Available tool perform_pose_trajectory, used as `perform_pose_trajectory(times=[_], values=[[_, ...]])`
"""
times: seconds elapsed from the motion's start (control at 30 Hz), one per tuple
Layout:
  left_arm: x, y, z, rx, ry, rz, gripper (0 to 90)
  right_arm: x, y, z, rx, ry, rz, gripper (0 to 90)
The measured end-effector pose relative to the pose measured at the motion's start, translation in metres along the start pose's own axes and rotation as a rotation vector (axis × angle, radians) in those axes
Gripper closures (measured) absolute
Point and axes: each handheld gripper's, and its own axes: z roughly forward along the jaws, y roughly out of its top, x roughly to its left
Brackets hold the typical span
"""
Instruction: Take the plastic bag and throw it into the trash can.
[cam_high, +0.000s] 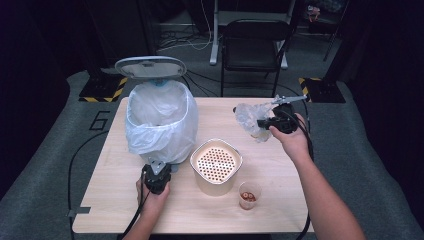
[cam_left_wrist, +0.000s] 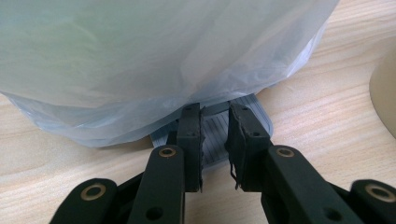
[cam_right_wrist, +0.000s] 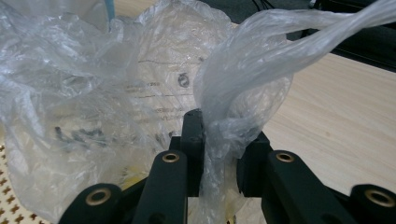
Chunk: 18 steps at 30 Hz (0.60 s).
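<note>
While crinkled, the clear plastic bag hangs twisted

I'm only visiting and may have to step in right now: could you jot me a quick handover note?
Left gripper: jaws shut, pressing the bin's pedal; the lid stands open.
Right gripper: jaws shut on a clear plastic bag, held up over the table's far right part.
Bin: lined, far left. Cream container with a holed top and small cup sit near the middle.
Done: bag picked up, bin opened.
Left: likely drop the bag into the bin, then release the pedal.
</note>
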Motion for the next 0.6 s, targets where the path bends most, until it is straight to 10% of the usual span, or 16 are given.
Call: perform_pose_trajectory(times=[0.6], values=[[0.0,0.0,0.0,0.0,-0.015,0.001,77.8,0.028,0.037,-0.021,-0.054,0.078,-0.047,75.4]])
